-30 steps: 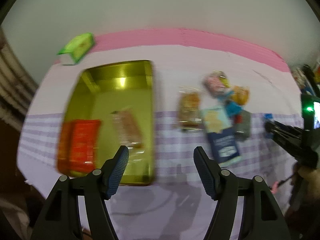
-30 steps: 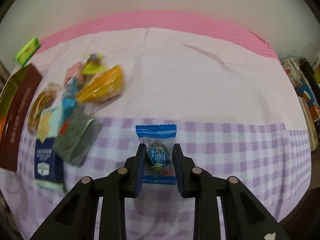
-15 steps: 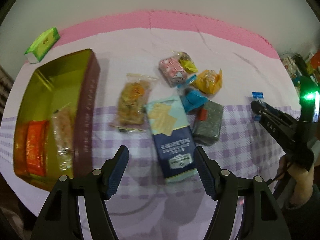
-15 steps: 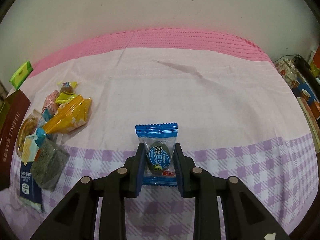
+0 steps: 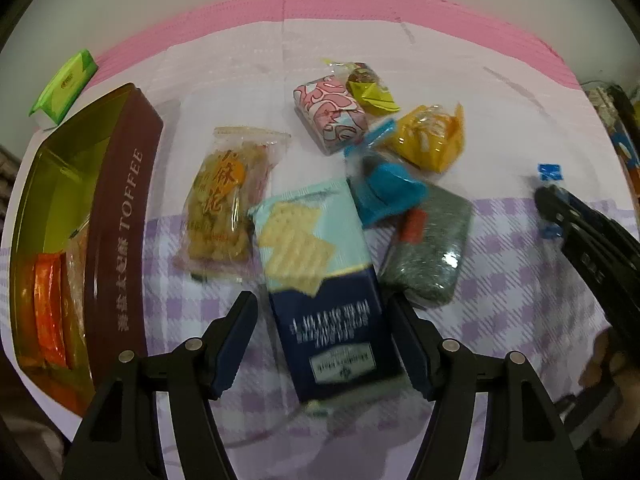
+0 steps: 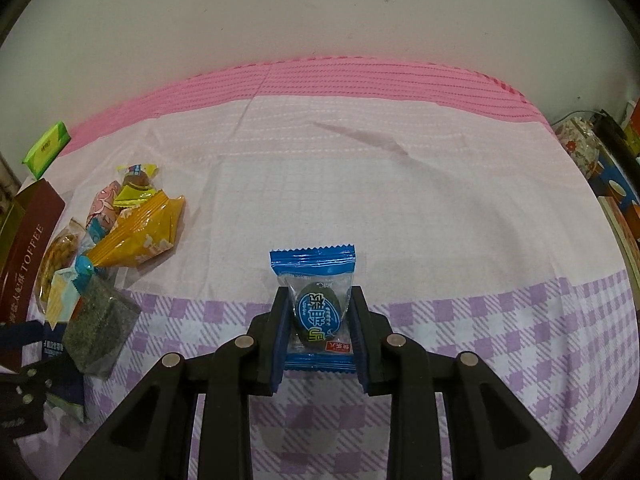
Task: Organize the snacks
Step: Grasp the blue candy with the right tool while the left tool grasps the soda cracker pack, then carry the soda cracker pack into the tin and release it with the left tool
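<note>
tablecloth (image 6: 360, 184): woven cloth | candy wrapper (image 6: 314, 276): glossy plastic | tin (image 5: 120, 220): shiny metal

The counter (image 5: 500, 92) is viewed steeply downward from close above by both wrist cameras (the snack pile (image 5: 340, 184) and toffee tin (image 6: 24, 252) are shared).

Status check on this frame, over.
Left gripper open, straddling cracker pack. Right gripper shut on blue candy. Nothing blocking toffee tin.

The toffee tin (image 5: 120, 216) lies at nine o'clock of the snack pile (image 5: 320, 184); the tissue pack (image 5: 64, 84) sits behind the tin, at eleven.
</note>
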Available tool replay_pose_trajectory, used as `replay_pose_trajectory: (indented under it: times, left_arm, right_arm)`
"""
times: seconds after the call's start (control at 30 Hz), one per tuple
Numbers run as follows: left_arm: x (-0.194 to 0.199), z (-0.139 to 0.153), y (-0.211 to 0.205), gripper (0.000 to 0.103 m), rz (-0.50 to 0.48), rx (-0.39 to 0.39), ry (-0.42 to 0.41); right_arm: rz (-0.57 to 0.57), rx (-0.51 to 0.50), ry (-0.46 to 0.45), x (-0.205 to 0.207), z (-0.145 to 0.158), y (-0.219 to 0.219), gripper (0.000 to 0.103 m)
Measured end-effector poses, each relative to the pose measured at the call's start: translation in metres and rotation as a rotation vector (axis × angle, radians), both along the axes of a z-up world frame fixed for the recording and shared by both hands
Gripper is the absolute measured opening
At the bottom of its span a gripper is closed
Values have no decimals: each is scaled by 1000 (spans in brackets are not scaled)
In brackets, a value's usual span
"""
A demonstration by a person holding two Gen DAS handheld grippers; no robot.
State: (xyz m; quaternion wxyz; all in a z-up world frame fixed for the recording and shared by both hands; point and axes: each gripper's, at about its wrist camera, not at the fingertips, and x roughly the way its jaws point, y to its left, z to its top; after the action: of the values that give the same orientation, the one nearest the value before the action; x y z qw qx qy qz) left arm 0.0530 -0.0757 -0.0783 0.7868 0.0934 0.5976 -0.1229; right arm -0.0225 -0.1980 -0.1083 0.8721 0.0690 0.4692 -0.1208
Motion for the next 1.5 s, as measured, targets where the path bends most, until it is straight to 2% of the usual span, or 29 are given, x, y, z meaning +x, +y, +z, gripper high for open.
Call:
replay_pose_trajectory:
  times: [0.2, 0.27, 0.37, 0.83, 1.13, 1.33, 1.5]
  left_arm:
    - [13, -4, -1, 66, 16, -10, 6]
    - [11, -4, -2, 57, 1, -12, -3]
    - [3, -3, -1, 52, -19, -14, -13]
    - [-20, -1, 24, 51, -62, -23, 22]
    - [-30, 38, 35, 51, -79, -57, -52]
    - [-13, 74, 75, 51, -10, -48, -137]
    - [10, 79, 113, 51, 83, 0, -172]
  right_arm:
    - [-3, 18, 2, 2, -1, -2, 26]
    - [-2, 14, 3, 2, -1, -3, 26]
    - [0, 7, 5, 3, -1, -2, 26]
    - [-2, -9, 5, 2, -2, 0, 26]
    - [-5, -20, 3, 1, -2, 2, 26]
    - [-6, -20, 3, 1, -2, 2, 26]
    - [-7, -20, 4, 2, -2, 2, 26]
